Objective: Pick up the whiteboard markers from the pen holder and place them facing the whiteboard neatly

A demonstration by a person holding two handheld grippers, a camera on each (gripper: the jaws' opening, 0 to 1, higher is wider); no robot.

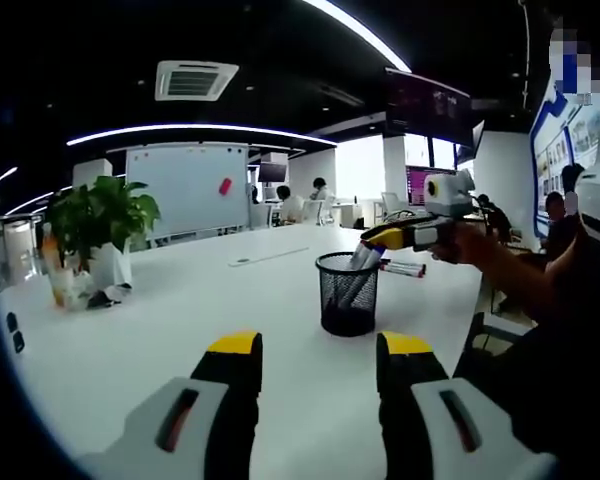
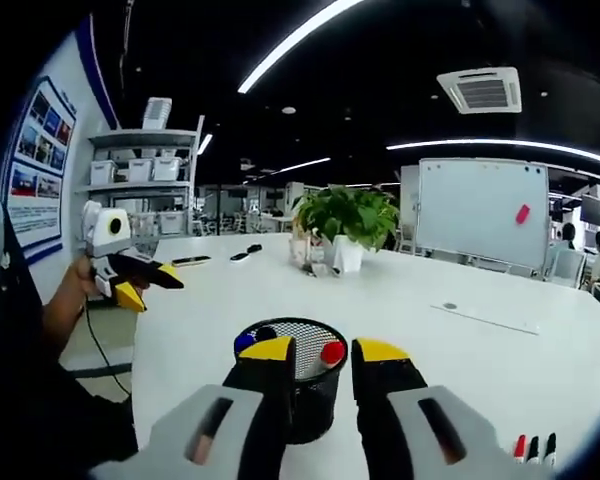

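Both tongs, left (image 1: 318, 362) and right (image 2: 320, 365), gape above the pen holder (image 2: 302, 385) (no legible writing).

The lower part of the pen holder (image 2: 302, 385) is hidden behind the right hand-held gripper (image 2: 320, 352) in the right gripper view. The whiteboard markers (image 2: 535, 447) lying on the desk (image 2: 400, 300) are cut off by the picture's edge. Whether the right hand-held gripper grips a marker at the holder cannot be determined in the left gripper view.
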